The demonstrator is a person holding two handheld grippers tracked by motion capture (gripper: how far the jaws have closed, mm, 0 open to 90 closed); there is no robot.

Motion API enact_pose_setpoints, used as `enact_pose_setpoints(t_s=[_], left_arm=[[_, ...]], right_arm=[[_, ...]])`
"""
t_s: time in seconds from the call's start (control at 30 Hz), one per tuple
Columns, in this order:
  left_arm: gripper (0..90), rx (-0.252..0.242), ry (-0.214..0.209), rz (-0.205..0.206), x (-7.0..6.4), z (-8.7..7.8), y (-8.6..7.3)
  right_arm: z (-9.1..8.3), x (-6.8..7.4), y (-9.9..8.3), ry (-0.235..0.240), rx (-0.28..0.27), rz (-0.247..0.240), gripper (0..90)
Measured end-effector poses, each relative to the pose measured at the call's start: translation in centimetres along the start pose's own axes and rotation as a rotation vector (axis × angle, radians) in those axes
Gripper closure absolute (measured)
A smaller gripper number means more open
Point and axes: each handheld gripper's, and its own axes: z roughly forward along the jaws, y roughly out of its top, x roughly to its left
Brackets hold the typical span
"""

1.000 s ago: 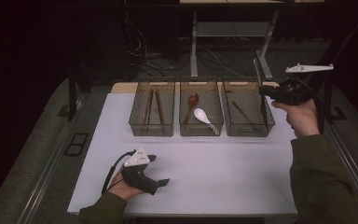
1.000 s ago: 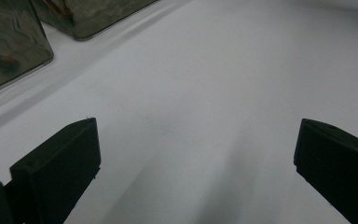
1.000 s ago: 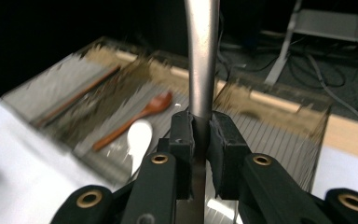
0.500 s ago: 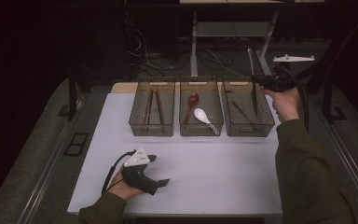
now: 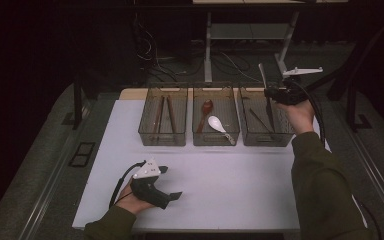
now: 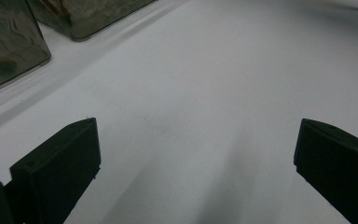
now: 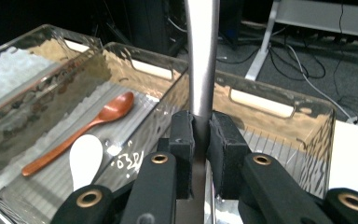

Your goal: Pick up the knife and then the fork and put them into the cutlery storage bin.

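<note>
Three clear bins stand in a row at the far side of the white table (image 5: 230, 180). My right gripper (image 5: 270, 94) (image 7: 200, 140) is held above the right bin (image 5: 266, 136) (image 7: 279, 107), shut on a metal utensil (image 5: 262, 75) (image 7: 202, 60) that stands upright; its silver handle points up and its lower end hangs into the bin. At the near left my left gripper (image 5: 172, 183) (image 6: 196, 163) rests on the table, open, with nothing between its jaws.
The left bin (image 5: 163, 136) holds wooden chopsticks (image 5: 159, 112). The middle bin (image 5: 216, 137) holds a brown wooden spoon (image 5: 205, 111) (image 7: 86, 130) and a white spoon (image 5: 217, 125) (image 7: 85, 156). Dark utensils (image 5: 258, 119) lie in the right bin.
My right gripper has moved left with the metal utensil, from beside the right bin to above it. The left gripper has stayed still.
</note>
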Motion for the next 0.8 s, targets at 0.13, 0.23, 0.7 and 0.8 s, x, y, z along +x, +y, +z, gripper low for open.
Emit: enact_pose_setpoints(t_s=[0.13, 0.23, 0.7, 0.8], left_arm=[[0.0, -0.002, -0.001, -0.004, 0.0, 0.0, 0.0], [0.0, 0.001, 0.000, 0.000, 0.0, 0.0, 0.0], [0.0, 0.001, 0.001, 0.000, 0.0, 0.0, 0.0], [0.0, 0.001, 0.000, 0.001, 0.0, 0.0, 0.0]], right_arm=[[0.5, -0.2, -0.4, -0.007, 0.029, -0.007, 79.6], [0.8, -0.3, -0.8, -0.002, 0.050, -0.009, 79.6], [1.9, -0.7, -2.2, -0.030, 0.174, -0.057, 79.6], [2.2, -0.8, -2.4, -0.036, 0.196, -0.072, 79.6]])
